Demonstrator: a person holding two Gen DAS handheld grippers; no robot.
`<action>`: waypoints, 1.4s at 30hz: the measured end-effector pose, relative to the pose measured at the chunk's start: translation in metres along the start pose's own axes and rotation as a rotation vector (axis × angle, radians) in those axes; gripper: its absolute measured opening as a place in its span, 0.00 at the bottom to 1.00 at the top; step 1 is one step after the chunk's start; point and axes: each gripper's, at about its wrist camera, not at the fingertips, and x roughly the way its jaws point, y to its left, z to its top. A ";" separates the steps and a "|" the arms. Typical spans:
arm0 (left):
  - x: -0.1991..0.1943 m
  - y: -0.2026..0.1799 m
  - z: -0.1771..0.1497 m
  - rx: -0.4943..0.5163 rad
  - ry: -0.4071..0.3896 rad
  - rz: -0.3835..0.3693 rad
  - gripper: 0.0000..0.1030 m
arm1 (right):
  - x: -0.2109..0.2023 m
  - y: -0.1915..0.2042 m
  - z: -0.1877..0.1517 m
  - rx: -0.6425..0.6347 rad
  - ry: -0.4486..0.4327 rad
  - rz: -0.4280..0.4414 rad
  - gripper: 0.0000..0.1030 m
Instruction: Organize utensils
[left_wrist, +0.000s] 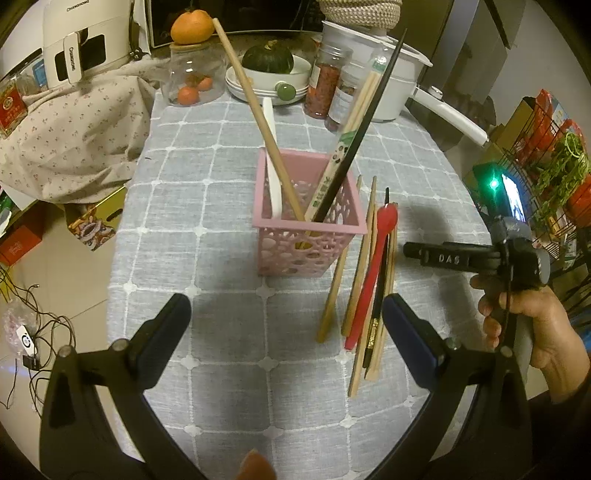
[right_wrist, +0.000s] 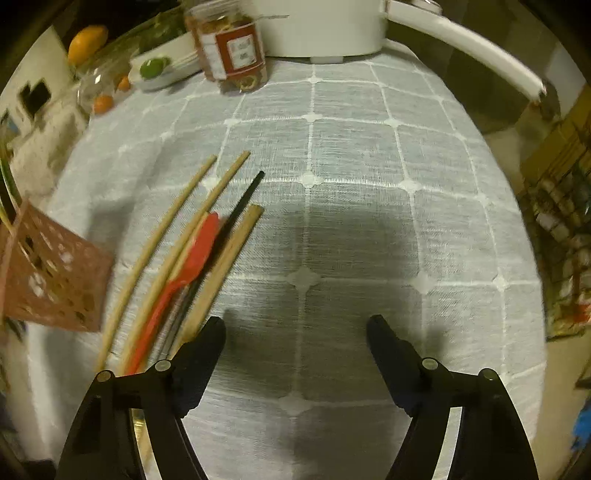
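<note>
We keep the pink holder (left_wrist: 308, 221) upright near the middle of the table (left_wrist: 207, 206), well in from its edges, so both of our hands can reach it; it already carries a long wooden chopstick (left_wrist: 255, 110), a white spoon (left_wrist: 273, 162), a paper-sleeved pair (left_wrist: 343, 147) and a black chopstick (left_wrist: 365, 125), all leaning on its rim because they stand far taller than its walls. The loose utensils lie in a tight bundle just beside the holder, on the side toward the table's right edge: the wooden chopsticks (right_wrist: 162, 240), the red spoon (right_wrist: 184, 266) and a black chopstick (right_wrist: 240, 203), roughly parallel, which we judge makes them easy to pinch one at a time. Our left gripper (left_wrist: 284, 332) hovers over bare cloth in front of the holder, jaws wide and empty, seemingly waiting to steady it. Our right gripper (right_wrist: 295, 332) points steeply down at the cloth, jaws fairly wide with nothing between them; its left finger (right_wrist: 207, 339) sits just at the bundle's near ends, so the bundle lies outside the gap and we likely must shift toward it first.
</note>
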 end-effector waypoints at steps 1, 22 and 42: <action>0.000 0.000 0.000 -0.001 -0.001 0.000 1.00 | -0.002 0.000 0.001 0.018 0.000 0.036 0.75; 0.001 0.001 -0.001 -0.002 0.008 -0.012 1.00 | 0.007 0.049 -0.002 -0.157 -0.009 -0.004 0.64; -0.009 -0.015 -0.006 0.071 -0.005 -0.048 1.00 | -0.018 -0.021 -0.023 -0.154 0.042 0.003 0.08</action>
